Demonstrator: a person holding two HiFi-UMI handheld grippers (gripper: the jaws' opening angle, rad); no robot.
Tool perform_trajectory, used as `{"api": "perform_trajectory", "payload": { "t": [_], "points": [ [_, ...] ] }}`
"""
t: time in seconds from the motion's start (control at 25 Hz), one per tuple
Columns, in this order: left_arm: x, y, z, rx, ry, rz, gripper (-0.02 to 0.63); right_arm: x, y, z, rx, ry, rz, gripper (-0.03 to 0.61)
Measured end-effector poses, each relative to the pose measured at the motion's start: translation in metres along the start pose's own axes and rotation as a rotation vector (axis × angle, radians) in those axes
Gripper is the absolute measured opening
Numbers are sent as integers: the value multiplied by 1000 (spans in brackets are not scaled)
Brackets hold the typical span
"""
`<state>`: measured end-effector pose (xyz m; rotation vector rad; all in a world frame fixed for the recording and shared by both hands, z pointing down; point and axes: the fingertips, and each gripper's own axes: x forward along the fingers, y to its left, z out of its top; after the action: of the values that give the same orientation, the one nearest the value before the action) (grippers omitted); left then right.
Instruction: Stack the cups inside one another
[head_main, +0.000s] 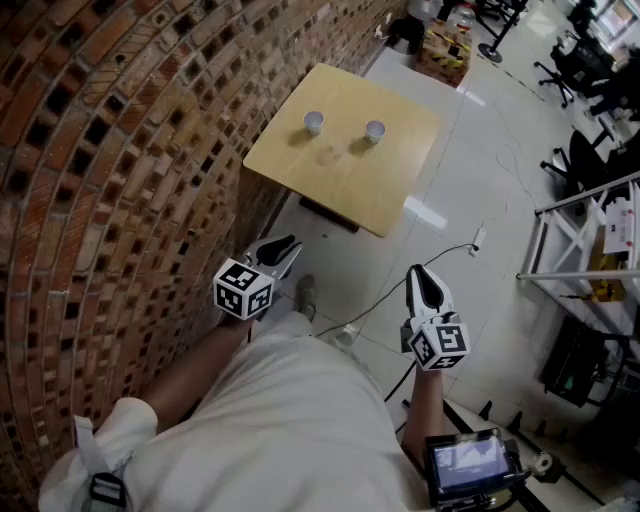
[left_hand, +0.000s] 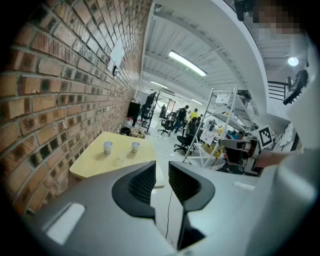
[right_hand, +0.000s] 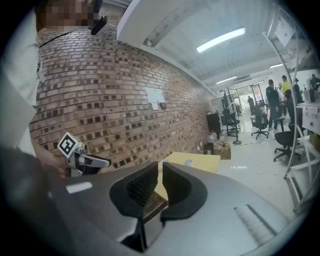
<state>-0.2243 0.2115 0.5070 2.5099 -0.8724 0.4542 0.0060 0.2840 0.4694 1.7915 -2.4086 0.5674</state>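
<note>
Right gripper (right_hand: 160, 172) fingers barely apart, empty, facing a yellow table (right_hand: 207, 160) with a cup (right_hand: 188, 162) beside the brick wall (right_hand: 125, 110)

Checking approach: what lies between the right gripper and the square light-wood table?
In the head view, only glossy white floor tiles crossed by a thin black cable separate the right gripper from the table.

There are two white cups on show: the left cup (head_main: 314, 122) and the right cup (head_main: 375, 131). There is one yellow table (head_main: 370, 190). There are two grippers: the left gripper (head_main: 285, 247) and the right gripper (head_main: 419, 275). There is one brick wall (head_main: 120, 150). There is one small screen (head_main: 466, 463).
</note>
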Motion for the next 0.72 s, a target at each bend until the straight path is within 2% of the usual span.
{"api": "perform_trajectory", "payload": {
  "t": [0.24, 0.72],
  "points": [
    [13, 46, 13, -27, 21, -22, 98, 50, 9, 9, -17, 9, -23, 23],
    [43, 97, 30, 8, 45, -79, 103, 120, 19, 24, -16, -35, -76, 25]
  ]
}}
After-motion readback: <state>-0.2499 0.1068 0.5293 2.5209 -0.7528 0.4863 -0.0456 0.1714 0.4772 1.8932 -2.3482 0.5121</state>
